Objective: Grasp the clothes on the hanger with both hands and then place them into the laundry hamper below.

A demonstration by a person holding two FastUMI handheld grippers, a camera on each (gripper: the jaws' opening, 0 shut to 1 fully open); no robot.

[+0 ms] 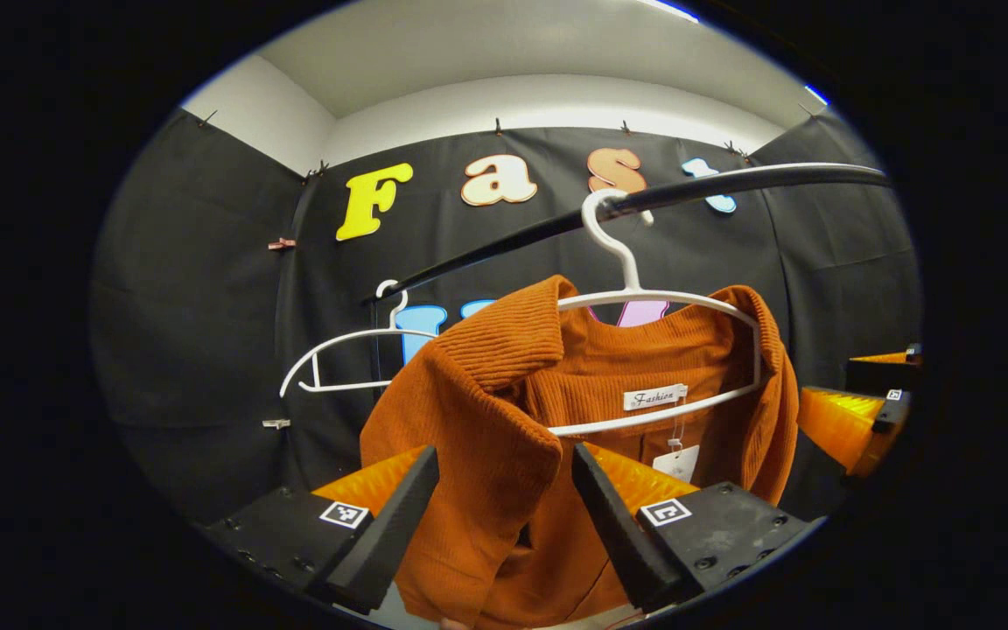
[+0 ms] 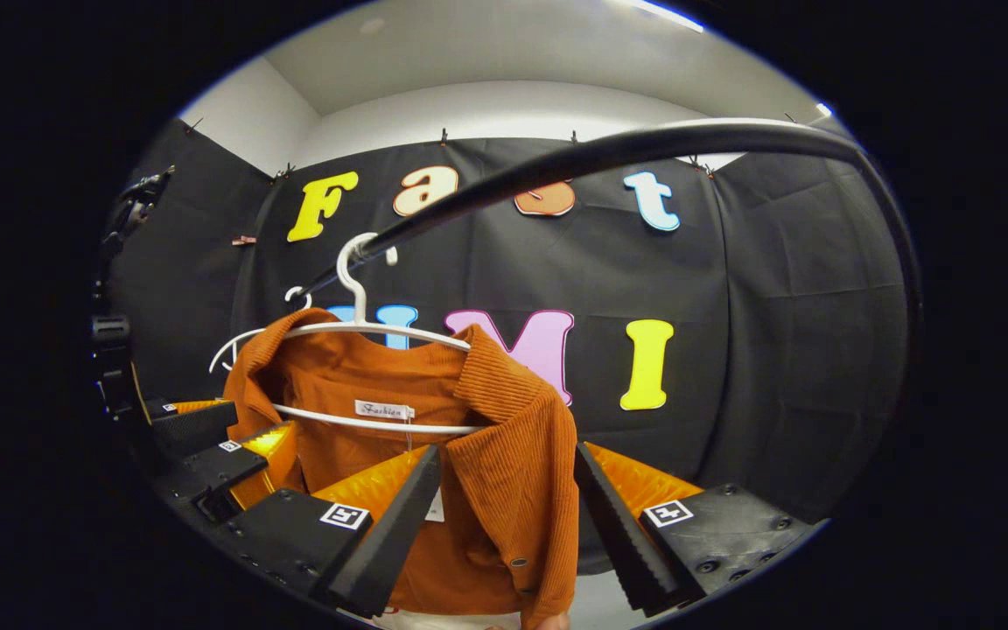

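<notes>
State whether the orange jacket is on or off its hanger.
On: the jacket drapes over the white hanger, hooked on the rail.

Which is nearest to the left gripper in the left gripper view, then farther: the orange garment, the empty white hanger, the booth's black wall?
1. Orange garment: between the left gripper's open fingers.
2. Empty white hanger: up left, on the rail.
3. Black wall: behind everything.
</notes>
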